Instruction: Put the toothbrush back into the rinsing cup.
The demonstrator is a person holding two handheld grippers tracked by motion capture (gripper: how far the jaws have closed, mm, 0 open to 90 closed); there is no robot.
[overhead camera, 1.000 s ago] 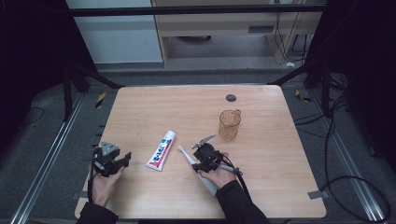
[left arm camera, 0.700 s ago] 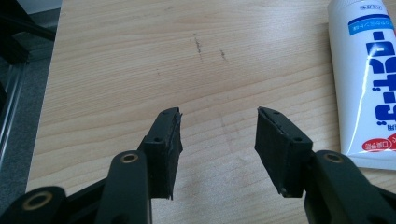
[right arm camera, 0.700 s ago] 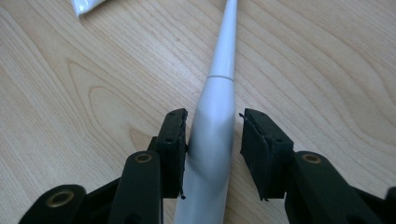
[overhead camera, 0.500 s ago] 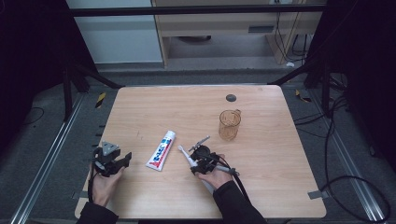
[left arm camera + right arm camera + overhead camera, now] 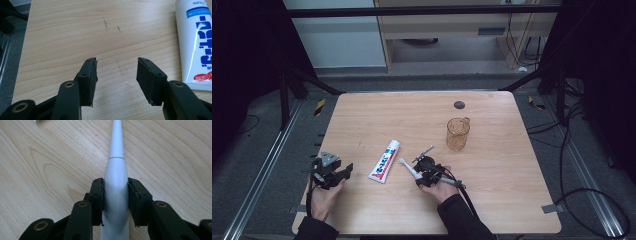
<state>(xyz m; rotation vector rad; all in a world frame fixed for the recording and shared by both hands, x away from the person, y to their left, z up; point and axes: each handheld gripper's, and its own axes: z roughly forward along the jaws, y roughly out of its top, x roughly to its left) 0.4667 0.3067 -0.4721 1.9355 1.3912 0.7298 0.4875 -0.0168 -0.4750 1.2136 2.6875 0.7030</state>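
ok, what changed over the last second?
The right tongs came down from above the table and have just been closing onto the white toothbrush handle; both pads now press its sides. The left tongs stayed open and still. The white toothpaste tube and amber glass cup haven't moved.

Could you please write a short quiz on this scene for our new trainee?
1. True or false: the left gripper holds the tube.
2. What lies between the right gripper's jaws? A) cup B) toothbrush C) tube
3. Which thing stands upright on the table?

Key:
1. False: its jaws are open over bare wood, the tube beside them.
2. B: the jaws have just been closing, and the pads now touch the toothbrush handle.
3. The cup.
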